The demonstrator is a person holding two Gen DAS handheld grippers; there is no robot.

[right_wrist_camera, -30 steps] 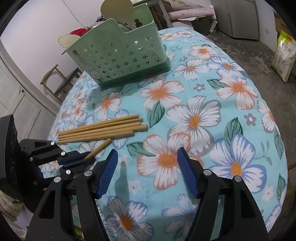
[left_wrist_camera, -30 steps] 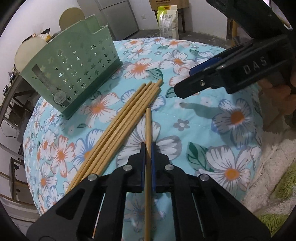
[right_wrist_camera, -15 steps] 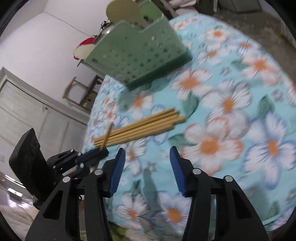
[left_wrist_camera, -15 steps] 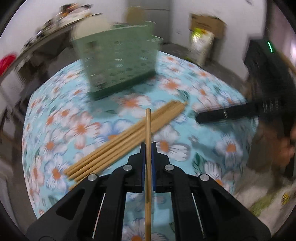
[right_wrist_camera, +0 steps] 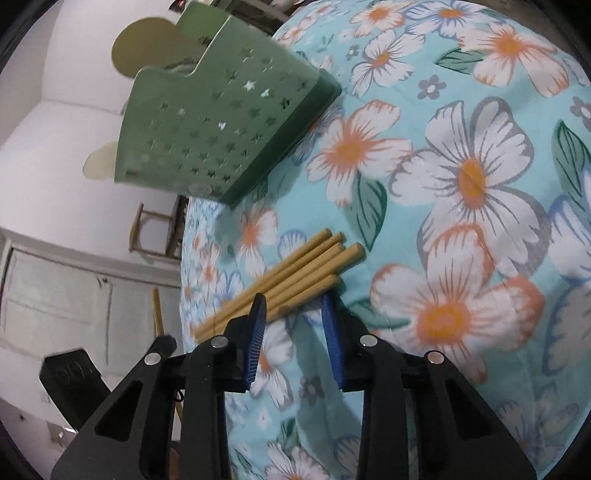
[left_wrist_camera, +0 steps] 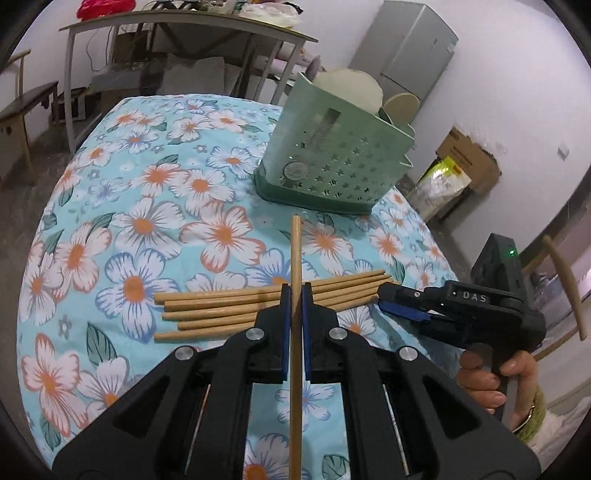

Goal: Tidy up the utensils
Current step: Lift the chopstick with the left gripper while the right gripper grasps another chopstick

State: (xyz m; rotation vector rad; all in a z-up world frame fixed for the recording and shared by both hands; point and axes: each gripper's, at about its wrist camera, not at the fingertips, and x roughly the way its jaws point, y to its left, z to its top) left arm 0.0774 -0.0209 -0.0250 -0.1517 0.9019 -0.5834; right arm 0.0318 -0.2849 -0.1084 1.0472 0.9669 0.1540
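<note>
My left gripper (left_wrist_camera: 294, 295) is shut on one wooden chopstick (left_wrist_camera: 295, 258), which points up and away toward the green star-punched basket (left_wrist_camera: 332, 162). Several more chopsticks (left_wrist_camera: 221, 310) lie side by side on the floral tablecloth (left_wrist_camera: 140, 229) just beyond its fingers. My right gripper (left_wrist_camera: 391, 299), held by a hand (left_wrist_camera: 487, 376), points at the thin ends of that bundle. In the right wrist view the right gripper (right_wrist_camera: 292, 304) has its jaws closing, with the bundle of chopsticks (right_wrist_camera: 295, 273) between the blue pads (right_wrist_camera: 256, 332), which do not press on it. The basket (right_wrist_camera: 221, 129) stands behind.
Cream round utensils (left_wrist_camera: 351, 92) stick up out of the basket. A grey table (left_wrist_camera: 184, 26), a fridge (left_wrist_camera: 417, 55), a cardboard box (left_wrist_camera: 469, 162) and a wooden chair (left_wrist_camera: 22, 110) stand around the table. A black device with a green light (left_wrist_camera: 498, 262) sits at the right.
My left gripper rolled and rose with its chopstick, so the bundle now lies crosswise. My right gripper narrowed its jaws, tilted, and came down onto the bundle's ends.
</note>
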